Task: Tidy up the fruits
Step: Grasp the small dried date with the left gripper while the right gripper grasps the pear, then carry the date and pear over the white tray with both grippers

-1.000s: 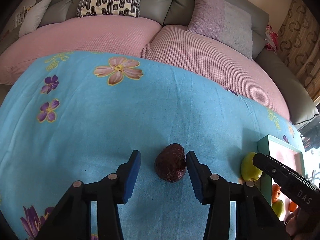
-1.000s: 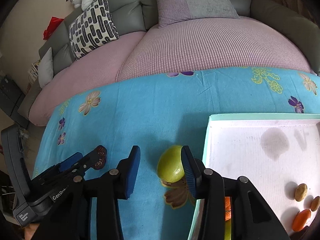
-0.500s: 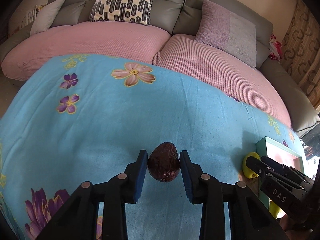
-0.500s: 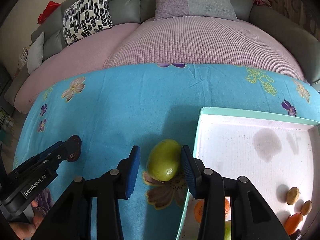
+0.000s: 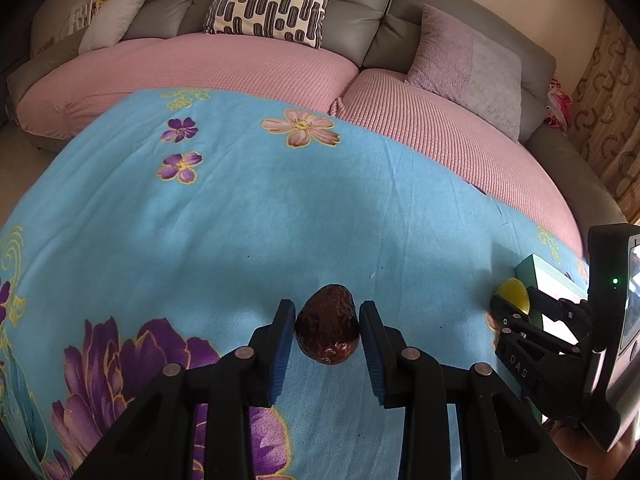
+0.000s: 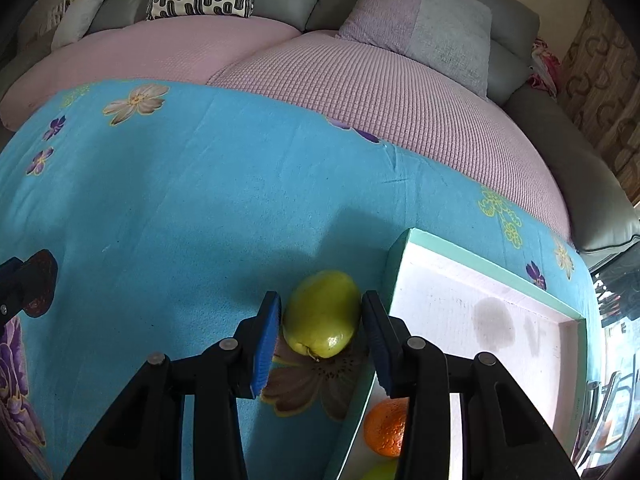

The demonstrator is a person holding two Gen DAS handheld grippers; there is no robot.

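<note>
Left tongs (image 5: pixel 327 334) clamped on dark wrinkled fruit (image 5: pixel 327 329), lower centre of frame over the blue floral cloth (image 5: pixel 280 208). Right tongs (image 6: pixel 321 322) closed on green fruit (image 6: pixel 322 314), lower centre, just beside the teal rim of the white tray (image 6: pixel 486 268); orange (image 6: pixel 384 428) inside tray at bottom edge.

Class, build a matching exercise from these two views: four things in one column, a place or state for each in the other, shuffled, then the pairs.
Things:
1. dark brown fruit
2. green fruit
3. orange
4. patterned cushion

Places:
A. inside the white tray
B. between the left gripper jaws
C. on the sofa back
D. between the right gripper jaws

Pairs: 1-B, 2-D, 3-A, 4-C
</note>
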